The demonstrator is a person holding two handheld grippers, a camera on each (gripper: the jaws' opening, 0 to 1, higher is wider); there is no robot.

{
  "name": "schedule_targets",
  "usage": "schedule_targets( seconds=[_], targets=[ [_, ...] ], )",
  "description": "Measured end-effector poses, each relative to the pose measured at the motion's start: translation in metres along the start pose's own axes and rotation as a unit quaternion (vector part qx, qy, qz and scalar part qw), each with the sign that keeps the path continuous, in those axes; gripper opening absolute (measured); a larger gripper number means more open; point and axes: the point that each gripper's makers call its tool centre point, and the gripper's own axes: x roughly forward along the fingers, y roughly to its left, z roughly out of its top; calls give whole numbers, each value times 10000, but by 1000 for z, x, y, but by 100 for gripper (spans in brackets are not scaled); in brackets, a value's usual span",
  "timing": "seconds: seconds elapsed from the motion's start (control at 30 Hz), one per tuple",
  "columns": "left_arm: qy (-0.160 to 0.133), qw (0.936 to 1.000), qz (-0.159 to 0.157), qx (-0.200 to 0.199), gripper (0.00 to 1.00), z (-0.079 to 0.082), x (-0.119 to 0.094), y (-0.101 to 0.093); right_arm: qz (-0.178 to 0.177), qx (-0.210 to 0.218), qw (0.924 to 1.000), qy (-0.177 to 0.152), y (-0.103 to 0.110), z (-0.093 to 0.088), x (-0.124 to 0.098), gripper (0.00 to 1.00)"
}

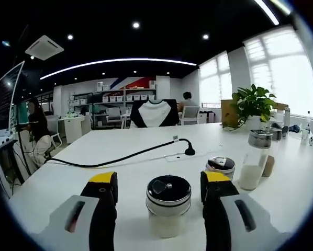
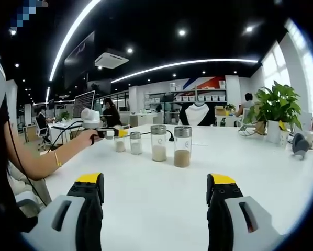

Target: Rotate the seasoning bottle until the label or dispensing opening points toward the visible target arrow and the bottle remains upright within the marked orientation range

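No text, number or brand can be read in either view. In the left gripper view the seasoning bottle [image 1: 168,205] near the front edge of the tabletop [image 1: 120,172] shows a black lid with a chrome rim and no legible label, and the taller bottle [image 1: 255,160] toward the right edge has plain glass with no writing that can be made out. In the right gripper view the four bottles [image 2: 158,142] standing in a row on the tabletop have no readable labels. The dark panel [image 2: 79,58] hanging high at the left in that view carries a pale mark, but it is too small and blurred to read.
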Motion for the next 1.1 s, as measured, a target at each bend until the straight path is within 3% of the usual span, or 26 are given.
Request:
schedule_targets(
  seconds=[0.23,0.43,0.73,0.9,1.1],
  targets=[
    [102,9999,-17,6,65,-11,-2,-2,89,1,9999,47,5,-4,1,81],
    [189,9998,-26,-71,57,-22,-2,-5,121,6,9999,106,6,-8,1,81],
    [52,9995,47,-303,48,-23,-6,-5,156,45,9998,115,11,-10,3,81],
    [-12,9997,-22,-249,37,-23,-7,-12,166,51,9998,133,12,-11,3,81],
    [-61,9997,19,-219,37,-23,-8,-12,132,40,9998,104,9,-10,0,80]
  ],
)
